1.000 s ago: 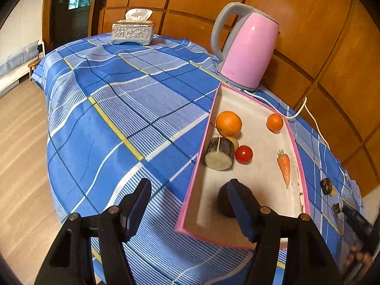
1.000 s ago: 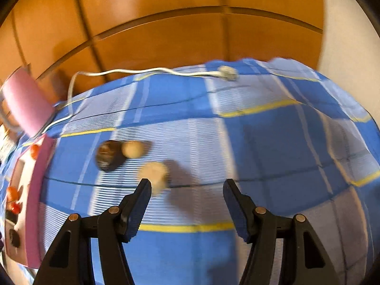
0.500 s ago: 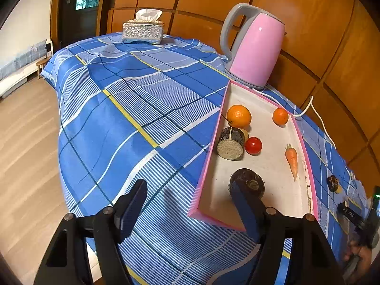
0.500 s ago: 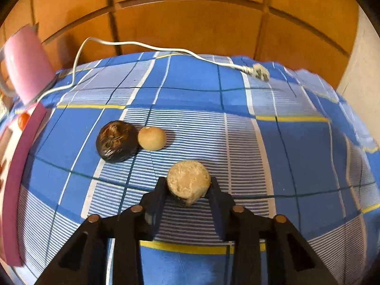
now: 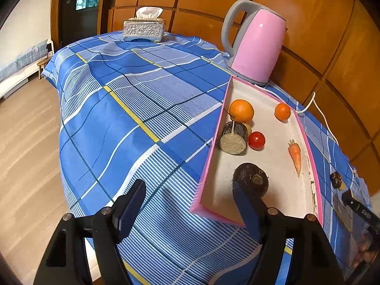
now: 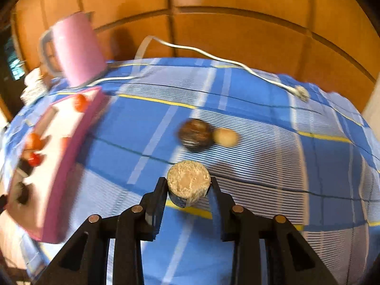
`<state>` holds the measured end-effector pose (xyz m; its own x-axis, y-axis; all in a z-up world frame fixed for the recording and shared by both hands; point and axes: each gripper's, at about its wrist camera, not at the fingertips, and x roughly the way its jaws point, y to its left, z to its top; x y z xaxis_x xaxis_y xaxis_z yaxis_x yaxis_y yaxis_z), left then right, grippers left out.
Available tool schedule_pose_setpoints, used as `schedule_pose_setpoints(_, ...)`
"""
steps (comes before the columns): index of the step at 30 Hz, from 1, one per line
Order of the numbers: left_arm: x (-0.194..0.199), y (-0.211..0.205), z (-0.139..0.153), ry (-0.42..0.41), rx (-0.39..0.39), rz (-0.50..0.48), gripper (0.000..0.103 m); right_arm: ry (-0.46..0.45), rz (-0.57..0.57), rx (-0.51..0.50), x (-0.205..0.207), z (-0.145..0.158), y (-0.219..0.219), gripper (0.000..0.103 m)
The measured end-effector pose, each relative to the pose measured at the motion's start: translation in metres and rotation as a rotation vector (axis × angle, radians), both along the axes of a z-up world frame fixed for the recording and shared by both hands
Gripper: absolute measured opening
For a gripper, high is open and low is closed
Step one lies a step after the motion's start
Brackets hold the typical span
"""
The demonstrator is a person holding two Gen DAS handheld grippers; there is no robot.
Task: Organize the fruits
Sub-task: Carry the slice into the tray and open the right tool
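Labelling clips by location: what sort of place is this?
Probably a room in a home: a table under a blue checked cloth, a pink electric kettle and a tissue box, with wood-panelled walls behind.

You'll find almost nothing legible here — only faint white characters on the black bar (image 5: pixel 361 210) at the right edge of the left wrist view, too small and blurred to make out.

You face glossy orange-brown wood wall panels (image 5: pixel 315 19) behind a table under a blue plaid cloth (image 5: pixel 133 99). To your left lies pale wood flooring (image 5: pixel 26 147), a dark door (image 5: pixel 78 7), and a low bench (image 5: pixel 14 76) along a white wall.
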<state>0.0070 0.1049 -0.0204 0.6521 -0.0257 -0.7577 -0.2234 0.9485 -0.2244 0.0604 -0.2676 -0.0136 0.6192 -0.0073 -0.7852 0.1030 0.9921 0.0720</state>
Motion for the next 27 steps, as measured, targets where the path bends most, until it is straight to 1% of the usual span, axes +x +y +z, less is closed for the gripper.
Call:
schedule_pose_setpoints(6, 0.0, 0.001, -0.001, 0.002, -0.003, 0.002, 0.076, -0.024, 0.194, 0.066, 0.003, 0.017, 0.056, 0.034)
schedule_pose_setpoints(7, 0.0, 0.001, -0.001, 0.003, -0.003, 0.003, 0.076, -0.031, 0.237, 0.07, 0.004, 0.021, 0.069, 0.034)
schedule_pose_setpoints(11, 0.0, 0.001, -0.001, 0.005, -0.004, 0.001, 0.076, -0.028, 0.35, 0.091, 0.008, 0.026, 0.106, 0.034)
schedule_pose_setpoints(15, 0.0, 0.002, -0.002, 0.007, -0.008, 0.004, 0.076, -0.019, 0.444, 0.087, 0.014, 0.027, 0.14, 0.035)
schedule_pose_setpoints(18, 0.001, 0.004, -0.002, 0.009, -0.011, 0.008, 0.076, -0.022, 0.475, 0.083, 0.017, 0.027, 0.158, 0.036)
schedule_pose_setpoints(19, 0.001, 0.004, -0.003, 0.011, -0.011, 0.009, 0.076, -0.025, 0.483, 0.088, 0.017, 0.026, 0.162, 0.042)
schedule_pose_setpoints(20, 0.001, 0.004, -0.003, 0.011, -0.013, 0.01, 0.076, -0.03, 0.486, 0.095, 0.016, 0.026, 0.163, 0.045)
schedule_pose_setpoints(21, 0.0, 0.005, -0.002, 0.01, -0.013, 0.01, 0.076, -0.034, 0.484, 0.099, 0.016, 0.026, 0.164, 0.052)
schedule_pose_setpoints(22, 0.0, 0.004, -0.002, 0.009, -0.012, 0.011, 0.076, -0.037, 0.482, 0.101, 0.015, 0.025, 0.165, 0.056)
schedule_pose_setpoints(27, 0.0, 0.003, -0.001, 0.009, -0.013, 0.008, 0.076, -0.044, 0.455, 0.096, 0.011, 0.025, 0.16, 0.056)
